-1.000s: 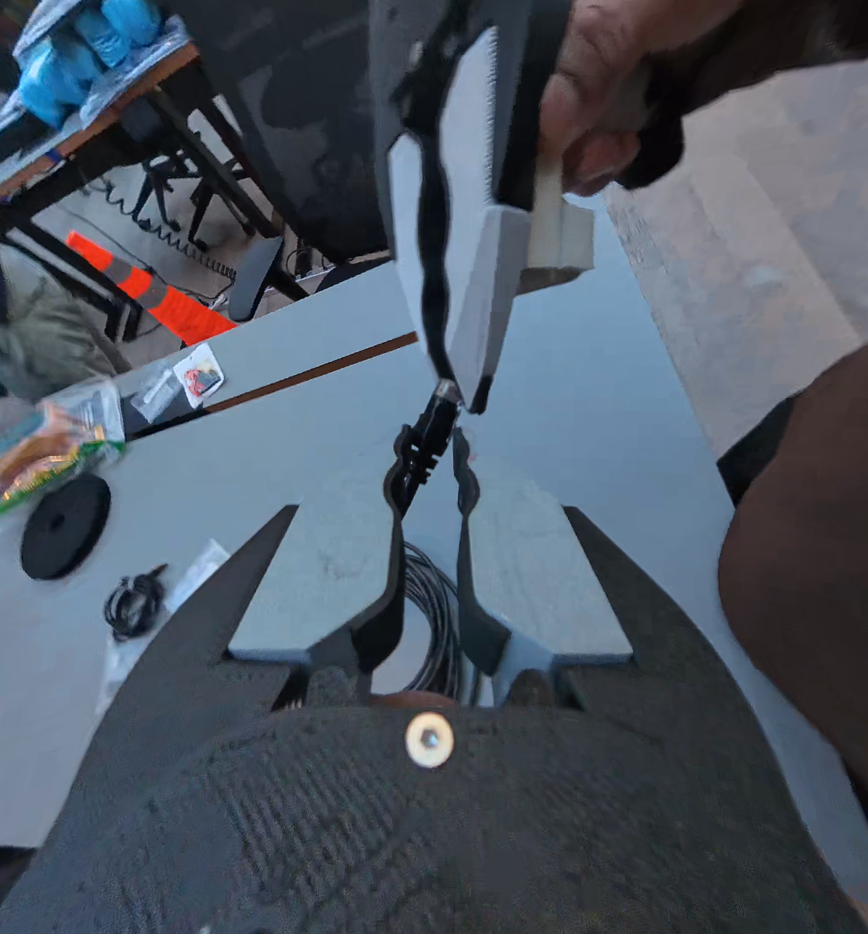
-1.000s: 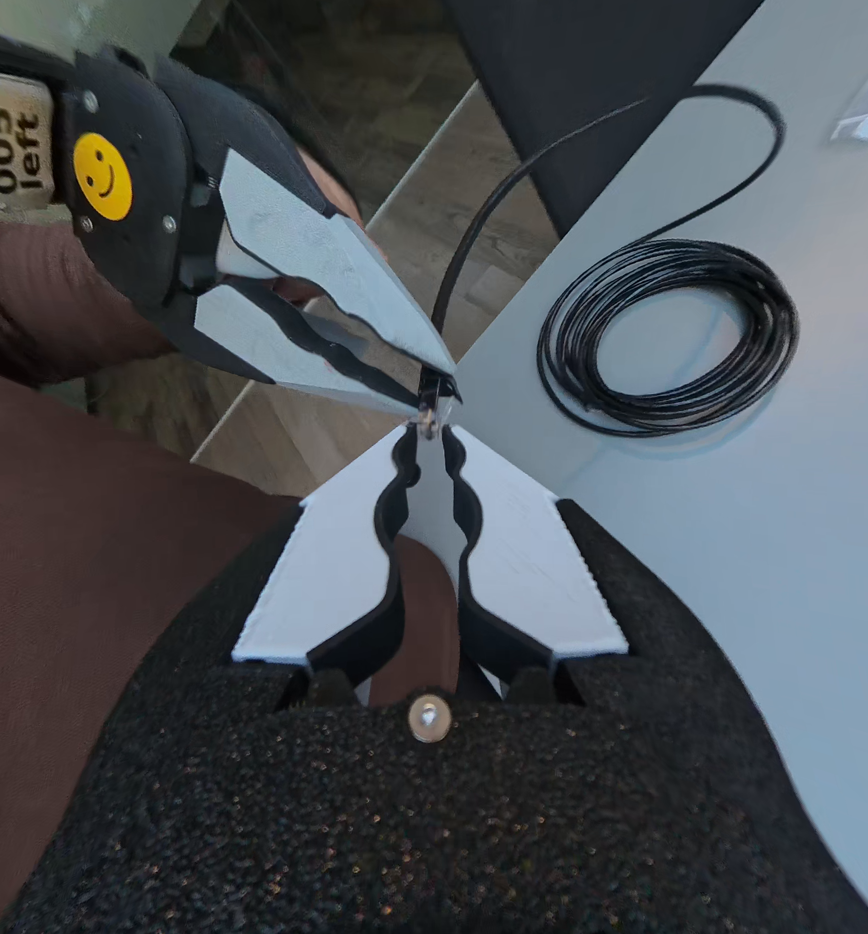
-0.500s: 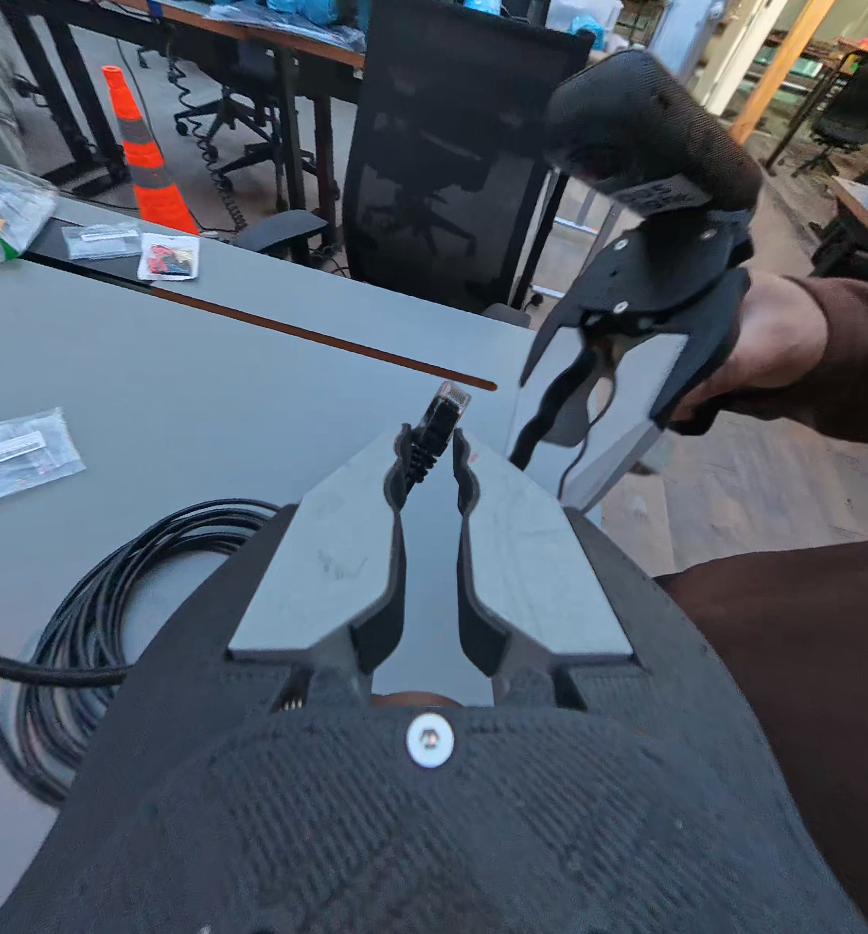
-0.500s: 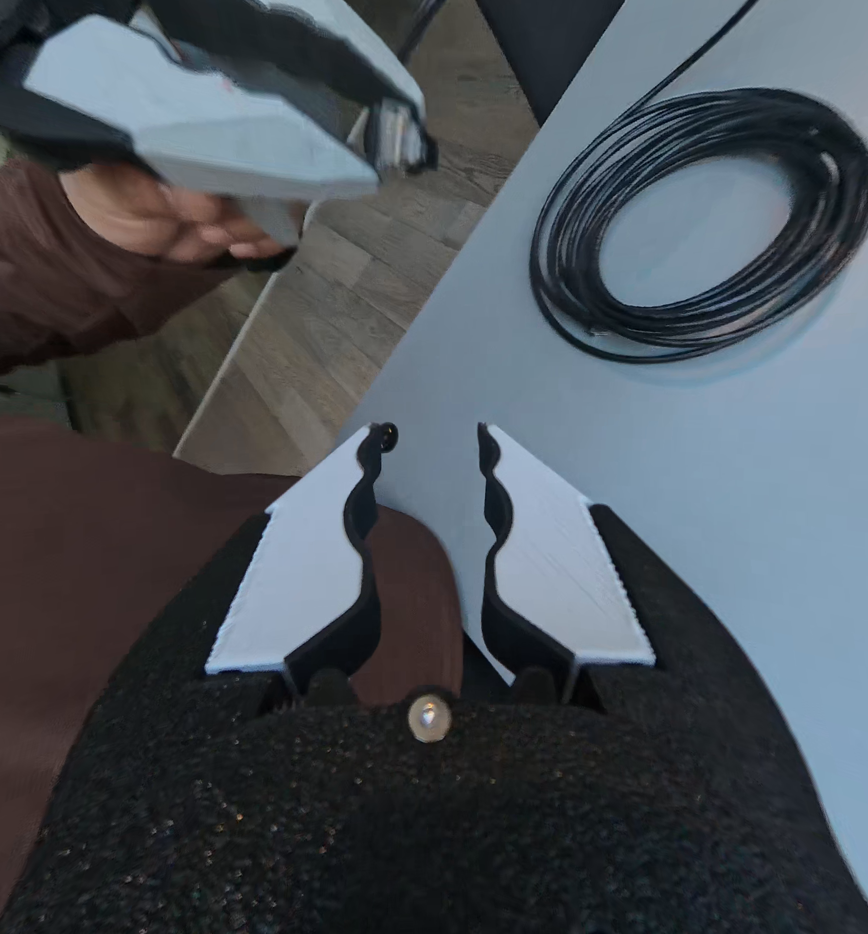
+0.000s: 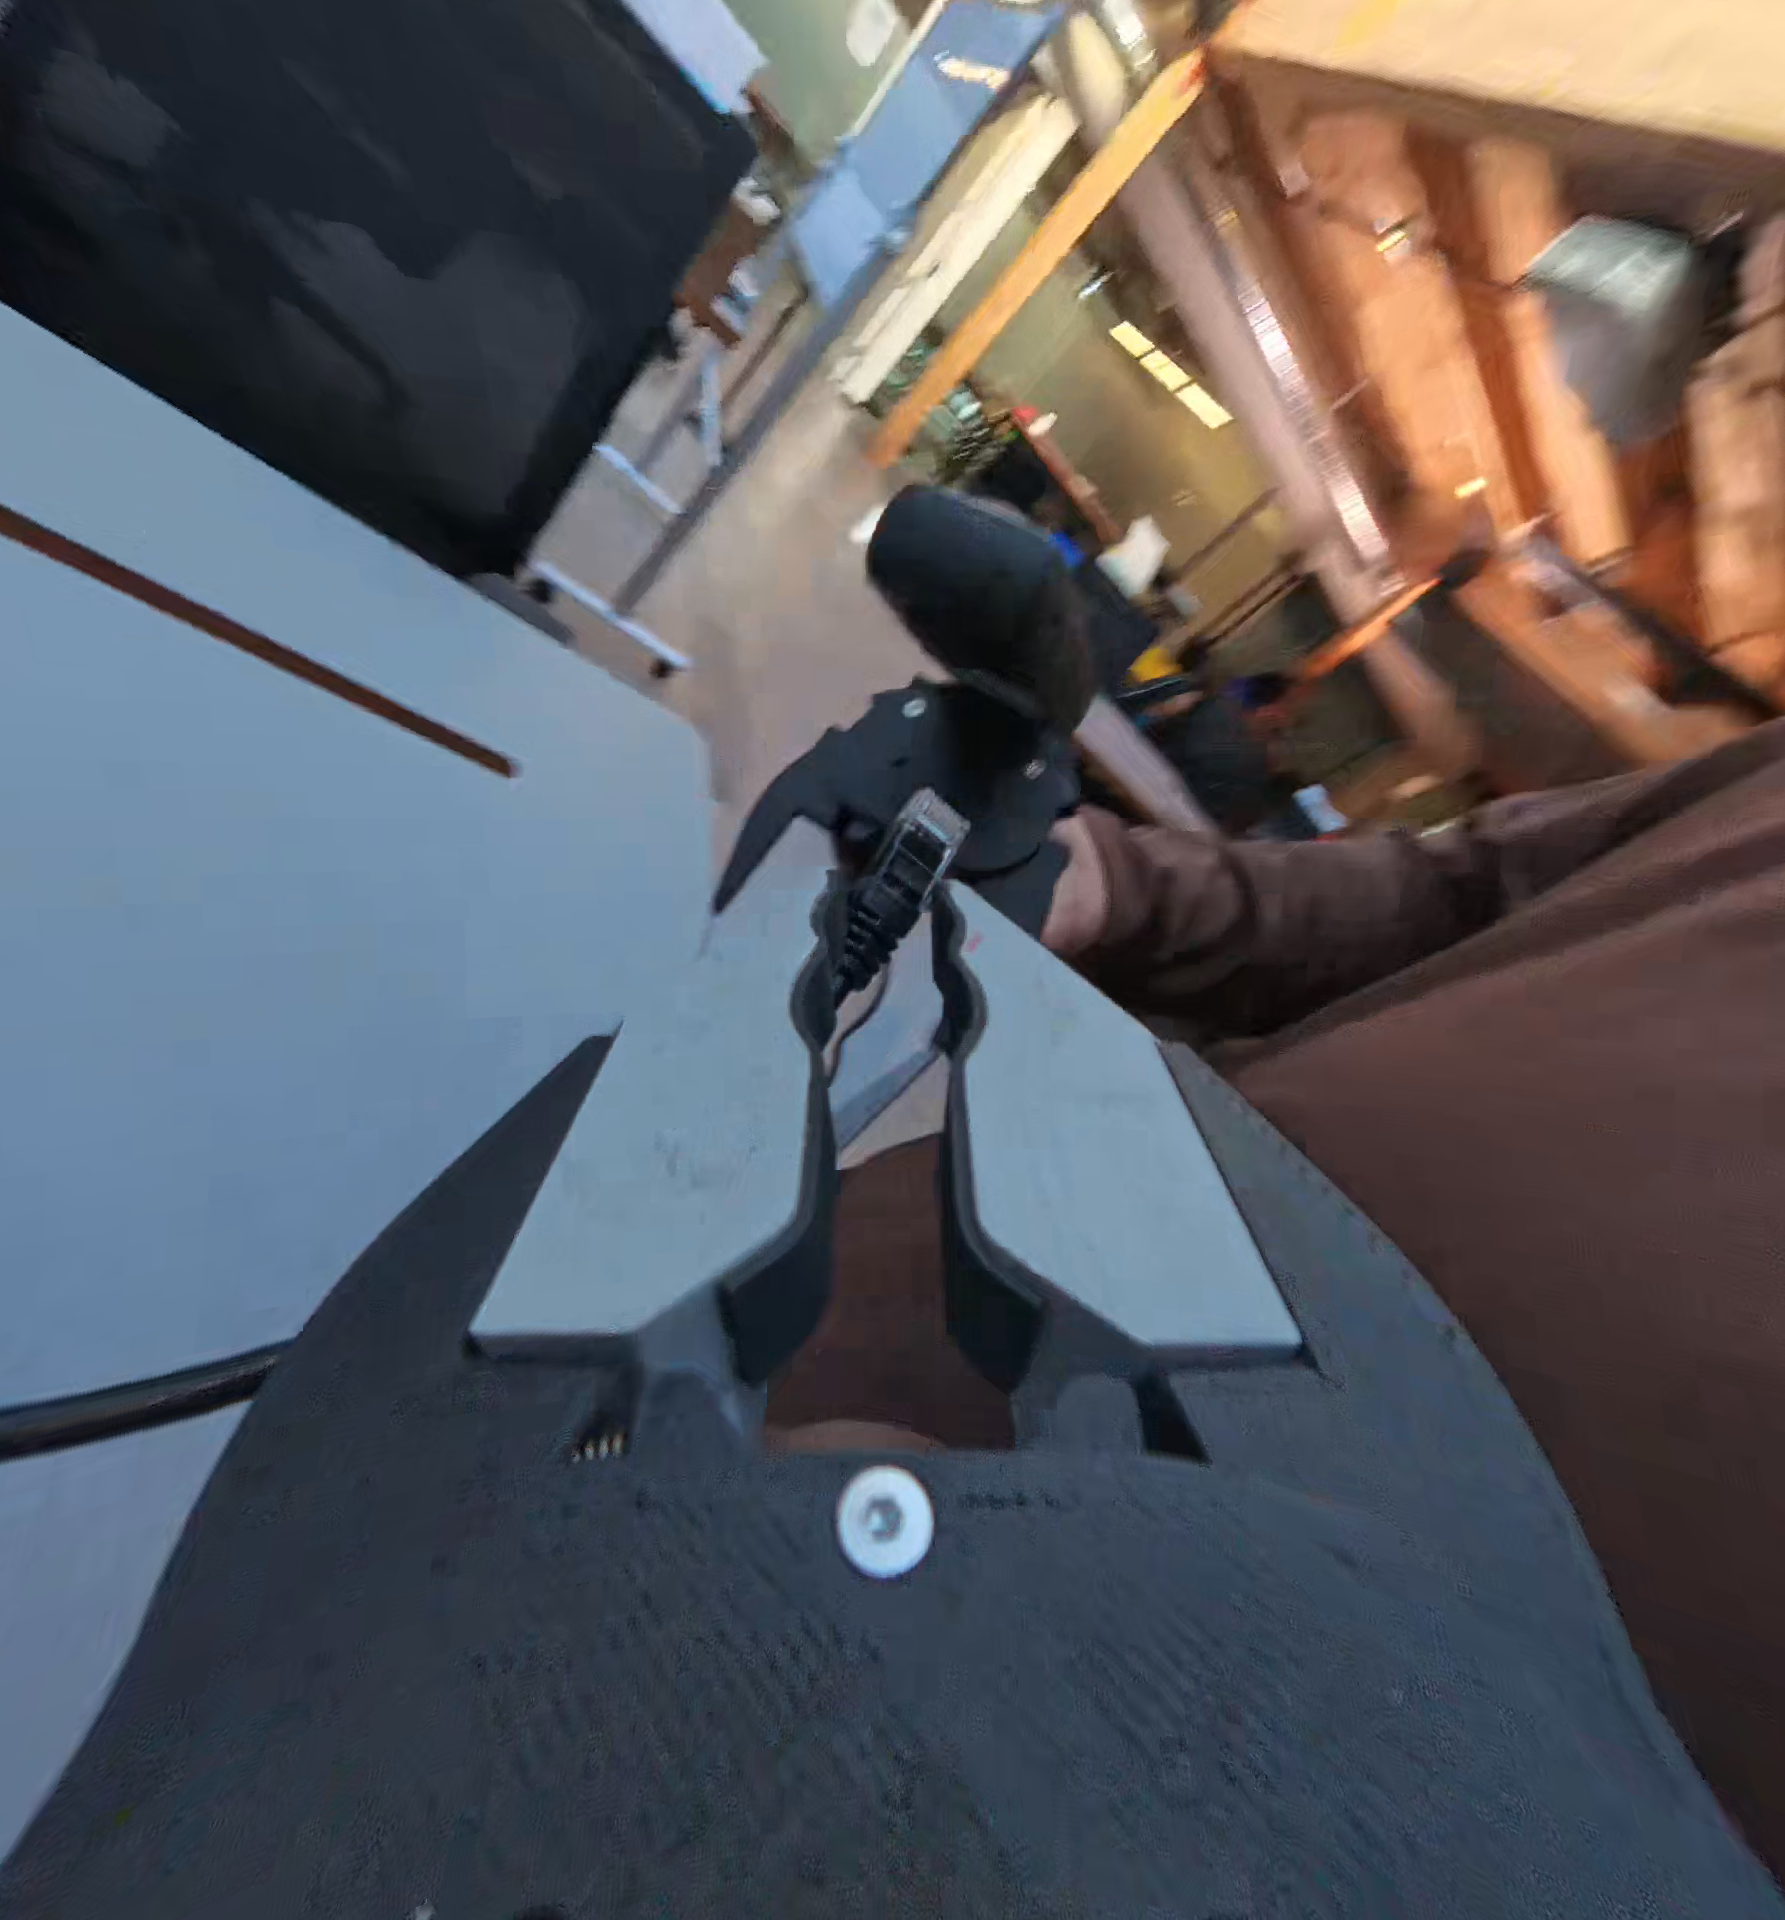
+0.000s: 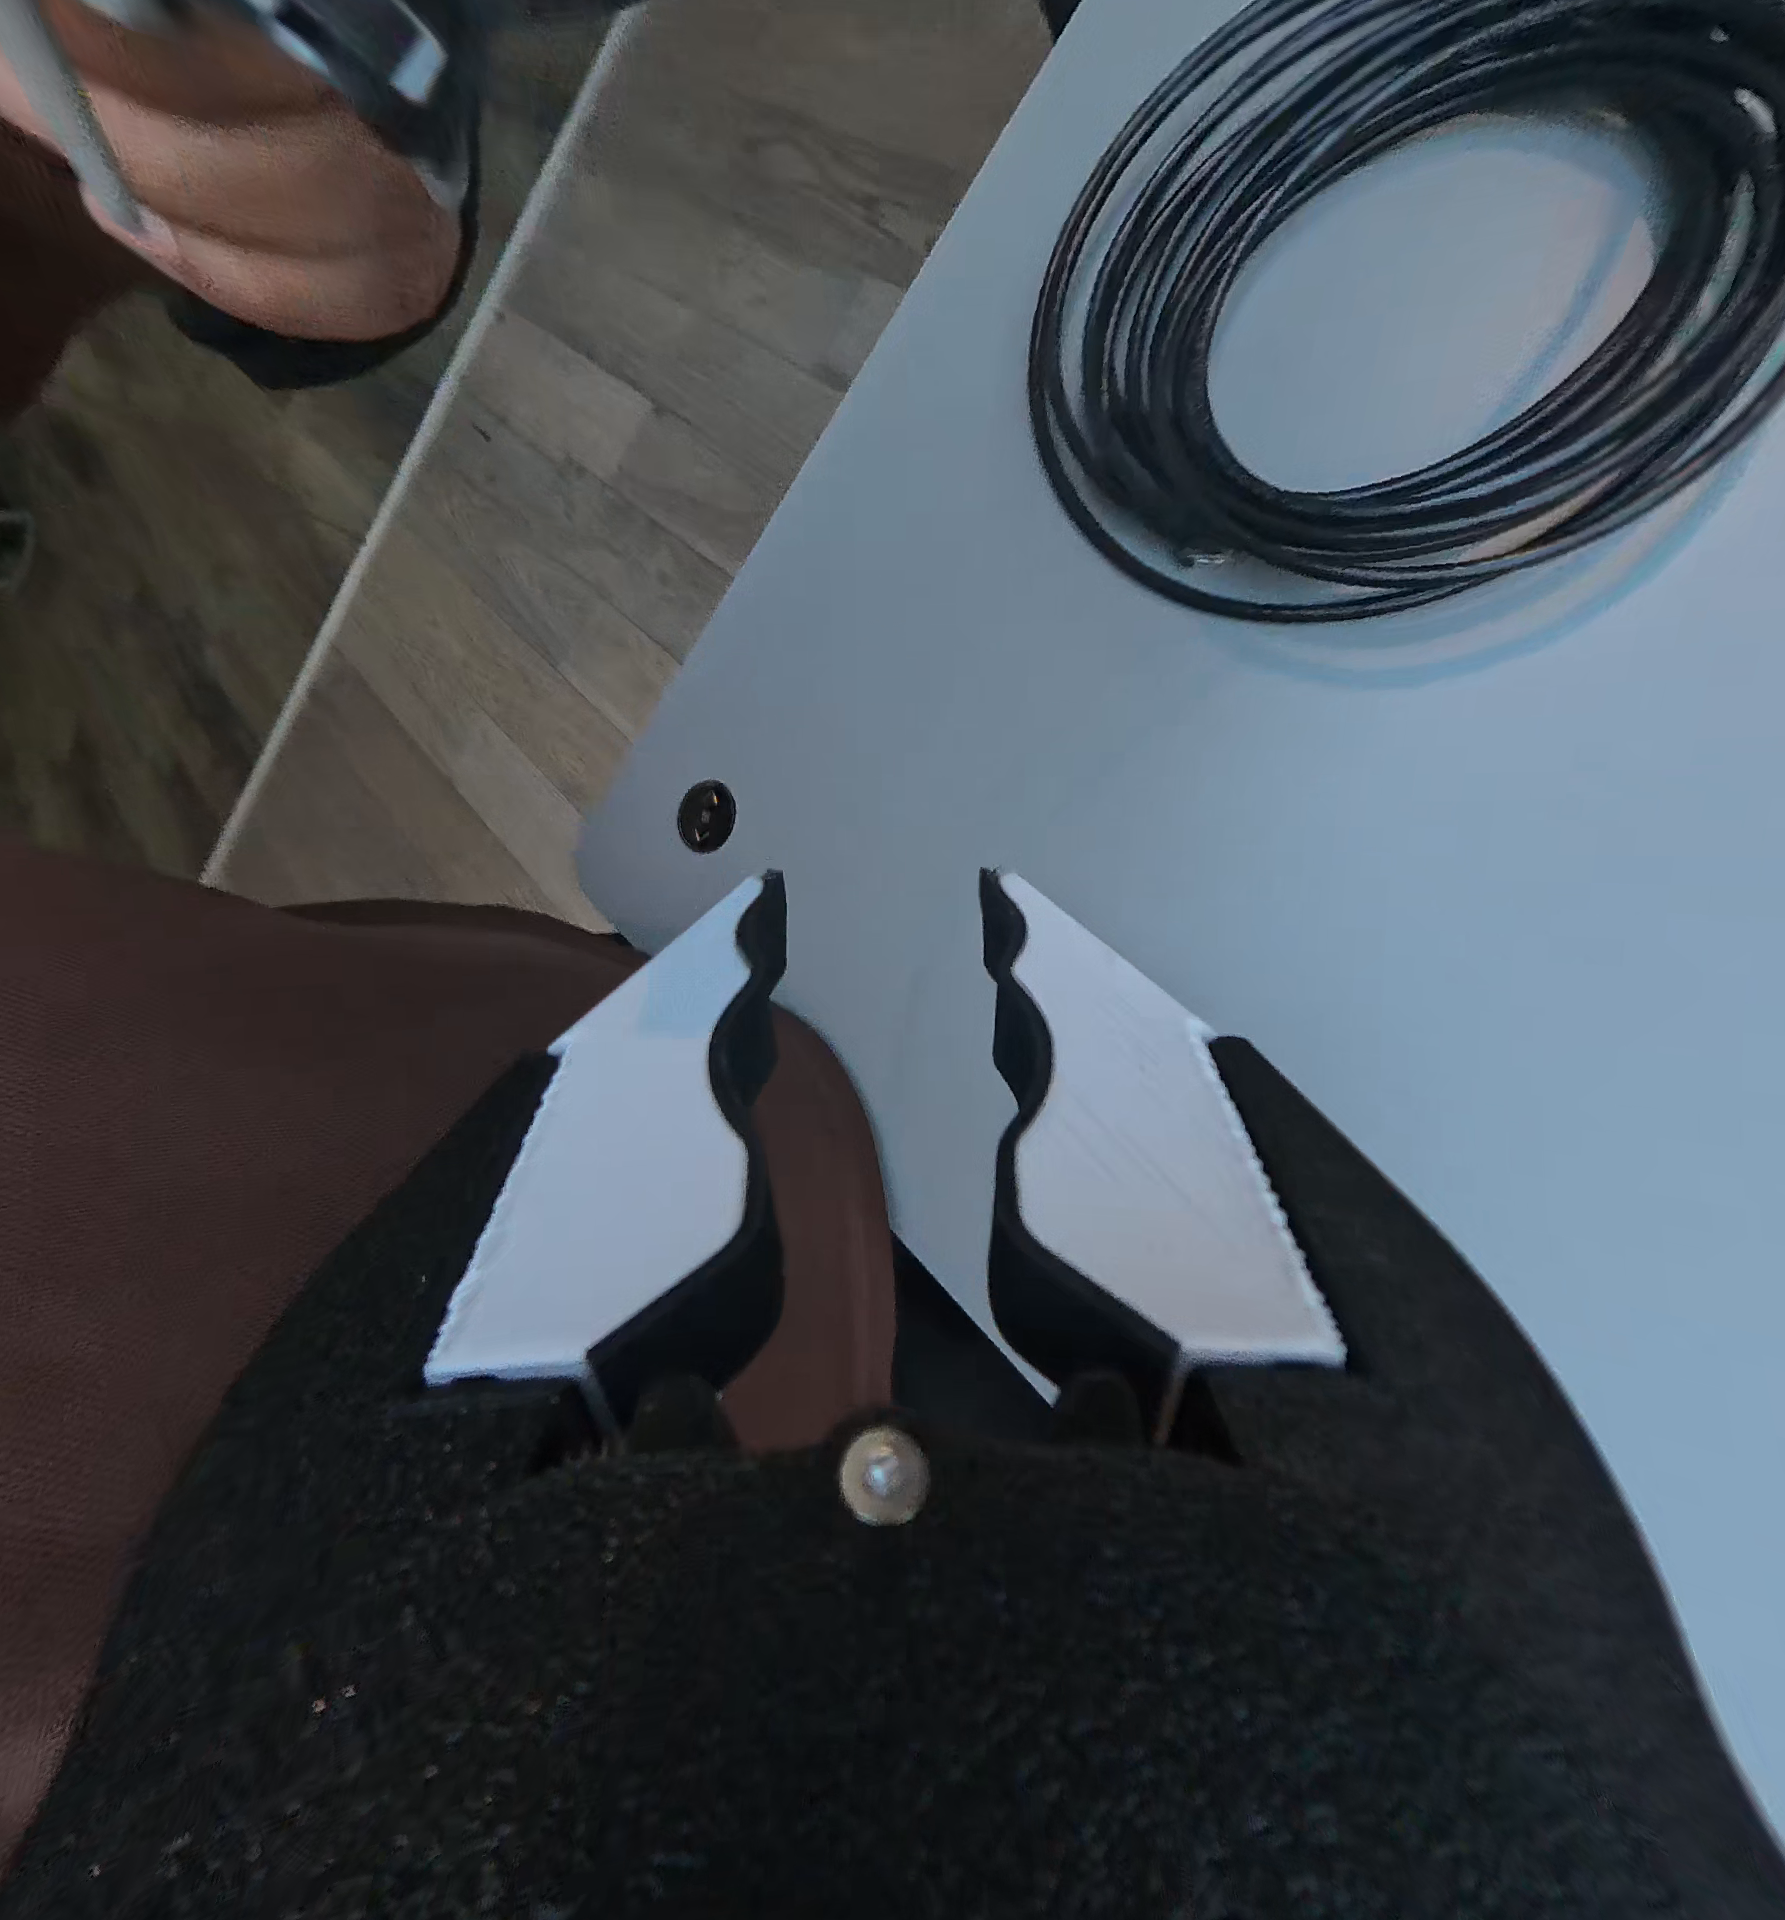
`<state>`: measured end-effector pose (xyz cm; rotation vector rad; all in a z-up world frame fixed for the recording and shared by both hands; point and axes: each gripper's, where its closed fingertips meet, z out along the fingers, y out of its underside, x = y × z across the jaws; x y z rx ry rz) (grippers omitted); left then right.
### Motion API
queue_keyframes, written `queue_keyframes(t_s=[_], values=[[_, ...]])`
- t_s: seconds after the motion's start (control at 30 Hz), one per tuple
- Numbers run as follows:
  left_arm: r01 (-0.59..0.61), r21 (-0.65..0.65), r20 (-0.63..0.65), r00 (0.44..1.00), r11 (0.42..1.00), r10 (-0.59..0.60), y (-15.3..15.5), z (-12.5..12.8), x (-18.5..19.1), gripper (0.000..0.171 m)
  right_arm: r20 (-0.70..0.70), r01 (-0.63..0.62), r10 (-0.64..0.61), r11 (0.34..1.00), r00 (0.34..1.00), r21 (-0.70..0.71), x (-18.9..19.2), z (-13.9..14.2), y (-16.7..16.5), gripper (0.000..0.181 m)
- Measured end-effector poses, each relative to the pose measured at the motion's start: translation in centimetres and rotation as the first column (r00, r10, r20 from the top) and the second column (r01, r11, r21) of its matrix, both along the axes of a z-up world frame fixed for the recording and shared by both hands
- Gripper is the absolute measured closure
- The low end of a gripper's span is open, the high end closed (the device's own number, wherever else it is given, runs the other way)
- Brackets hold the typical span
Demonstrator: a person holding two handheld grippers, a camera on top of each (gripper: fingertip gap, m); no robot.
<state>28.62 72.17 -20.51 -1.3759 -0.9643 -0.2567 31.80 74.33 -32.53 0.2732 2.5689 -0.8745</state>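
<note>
Left tongs (image 5: 883, 914) — clamped on the black boot of a clear-tipped network-cable plug (image 5: 903, 868), as a second ago, now swung off past the pale grey counter (image 5: 244, 935) edge. Right tongs (image 6: 883, 899) — then closed at the plug tip, now apart, empty, over the counter corner. Only the right view shows the coiled black cable (image 6: 1439, 312) and small black round socket (image 6: 706, 818); only the left shows the plug.

A grey table (image 5: 244, 883) fills the left of the left wrist view, with a thin brown strip (image 5: 223, 623) running across its top. Behind its far edge stands a black chair (image 5: 327, 260). Farther off the room is blurred: an orange beam (image 5: 1033, 249) slants past pale pillars (image 5: 1241, 364). In the right wrist view, a small black round socket (image 6: 706, 818) sits in the table's rounded corner, above a wood-plank floor (image 6: 576, 416). Brown cloth (image 6: 192, 1143) lies near the corner.
</note>
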Motion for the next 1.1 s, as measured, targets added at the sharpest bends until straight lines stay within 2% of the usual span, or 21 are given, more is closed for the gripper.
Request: queue_keyframes(t_s=[0.07,0.13,0.23,0.4,0.5,0.6,0.73,0.87,0.97,1.1], values=[[0.068,0.241,0.103,0.99,0.968,-0.095,1.1,1.3,0.0,0.159,-0.046,-0.037,0.039,0.999,0.998,0.035,1.0,-0.4,-0.4,0.145],[0.048,0.33,0.138,0.986,0.943,-0.098,1.5,1.6,-0.9,0.159,-0.044,-0.05,0.051,0.999,0.998,0.015,1.6,0.3,-0.9,0.146],[0.054,0.306,0.11,0.99,0.951,-0.092,2.2,1.5,-1.3,0.159,-0.033,-0.017,0.016,1.0,0.999,-0.025,0.6,1.8,-0.7,0.147],[0.036,0.309,0.141,0.986,0.95,-0.084,2.9,0.4,-0.8,0.159,-0.022,0.055,-0.056,0.996,0.998,-0.073,-2.7,4.2,0.4,0.146],[0.008,0.325,0.16,0.985,0.946,-0.063,2.8,-0.1,-0.9,0.159,0.008,0.061,-0.06,0.993,0.998,-0.102,-3.0,5.2,0.3,0.146],[-0.028,0.326,0.154,0.988,0.945,-0.024,2.1,0.5,-1.9,0.159,0.027,0.034,-0.032,0.995,0.999,-0.098,-1.3,4.5,0.0,0.145],[-0.062,0.309,0.099,0.995,0.949,0.033,0.7,2.9,-4.2,0.16,0.086,-0.003,0.012,0.994,0.996,-0.108,2.8,2.9,-0.7,0.145],[-0.073,0.241,0.059,0.996,0.968,0.06,0.8,3.3,-5.3,0.16,0.19,0.041,-0.011,0.988,0.982,-0.152,4.7,3.0,-1.5,0.14],[-0.072,0.222,0.062,0.996,0.972,0.06,1.6,2.6,-4.8,0.16,0.213,0.097,-0.059,0.98,0.975,-0.171,3.2,4.1,-1.4,0.133],[-0.052,0.221,0.102,0.994,0.974,0.03,2.8,0.9,-3.4,0.16,0.122,0.191,-0.172,0.969,0.977,-0.158,-2.7,5.7,0.5,0.131]])
